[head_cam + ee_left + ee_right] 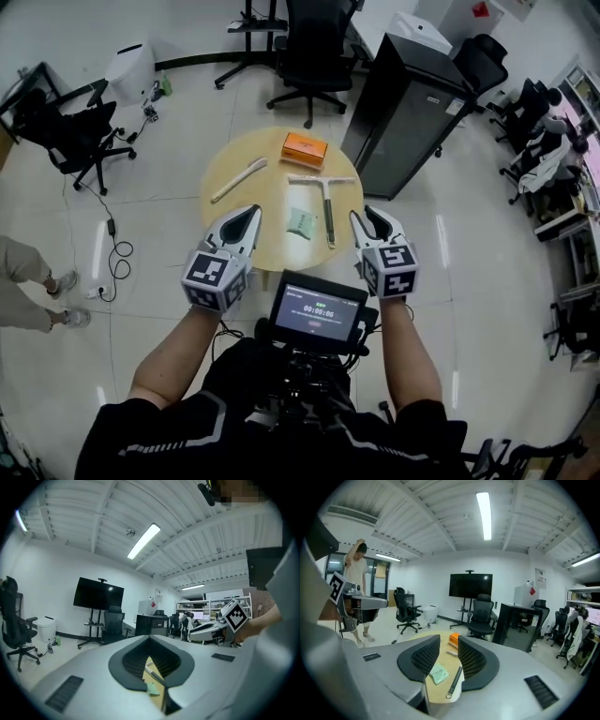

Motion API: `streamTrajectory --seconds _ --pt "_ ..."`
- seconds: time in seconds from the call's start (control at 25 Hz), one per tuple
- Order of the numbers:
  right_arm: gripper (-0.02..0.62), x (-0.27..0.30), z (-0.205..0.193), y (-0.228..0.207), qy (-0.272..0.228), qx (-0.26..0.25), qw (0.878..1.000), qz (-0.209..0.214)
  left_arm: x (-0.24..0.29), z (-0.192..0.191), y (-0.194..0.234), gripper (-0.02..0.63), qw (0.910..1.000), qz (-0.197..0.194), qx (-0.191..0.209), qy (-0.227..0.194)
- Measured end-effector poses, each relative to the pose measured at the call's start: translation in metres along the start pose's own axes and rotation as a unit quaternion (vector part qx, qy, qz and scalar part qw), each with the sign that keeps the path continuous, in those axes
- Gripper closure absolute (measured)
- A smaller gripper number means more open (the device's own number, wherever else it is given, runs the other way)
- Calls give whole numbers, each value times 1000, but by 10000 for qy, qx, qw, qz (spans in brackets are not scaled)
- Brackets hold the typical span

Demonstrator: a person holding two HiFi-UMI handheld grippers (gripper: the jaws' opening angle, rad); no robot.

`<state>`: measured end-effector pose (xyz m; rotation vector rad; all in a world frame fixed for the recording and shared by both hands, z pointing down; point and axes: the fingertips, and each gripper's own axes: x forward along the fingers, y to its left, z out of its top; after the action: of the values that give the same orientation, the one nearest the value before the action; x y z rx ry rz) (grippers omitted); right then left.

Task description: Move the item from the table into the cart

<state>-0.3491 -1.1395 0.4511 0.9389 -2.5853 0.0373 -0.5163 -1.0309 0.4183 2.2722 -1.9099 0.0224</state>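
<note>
A round wooden table [221, 192] holds an orange box [304, 148], a curved cream tool [238, 180], a T-shaped metal tool [327, 211] and a small green packet [301, 222]. My left gripper [253, 212] hovers over the table's near left edge, its tips meeting, nothing held. My right gripper [360, 217] hangs over the near right edge with a clear gap between its pads and nothing in it. In the right gripper view the packet [439, 674] and the tool's handle [455, 681] lie below the right gripper [449, 651]. A black boxy cart [408, 112] stands right of the table.
Black office chairs [314, 47] stand behind the table and at the far left [70, 136]. A cable [114, 248] trails on the floor. A person's feet [58, 298] are at the left edge. A small screen [317, 309] sits just below the grippers.
</note>
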Motion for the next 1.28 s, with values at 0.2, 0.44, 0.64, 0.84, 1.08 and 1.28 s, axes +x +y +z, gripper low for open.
streamTrajectory --seconds 0.2,0.44,0.64,0.84,1.08,1.28 --pt "385 112 -10 -50 420 43 9986 327 87 -8 56 603 9994 186 -59 302" --pt "385 221 -49 -119 891 271 9942 541 187 -33 94 603 9965 507 -299 600" --pt "385 324 -83 -187 1285 799 9868 571 293 -58 142 603 9899 1014 -370 921" --pt "385 370 -144 -191 1802 1133 9764 360 318 -129 169 603 9810 1307 -616 1293" --pt "385 476 -214 -196 2464 1705 9538 224 393 -237 235 603 9632 1178 -883 2248" --pt "385 525 -255 -198 2704 1554 9500 137 430 -306 262 586 9418 1319 -871 2966"
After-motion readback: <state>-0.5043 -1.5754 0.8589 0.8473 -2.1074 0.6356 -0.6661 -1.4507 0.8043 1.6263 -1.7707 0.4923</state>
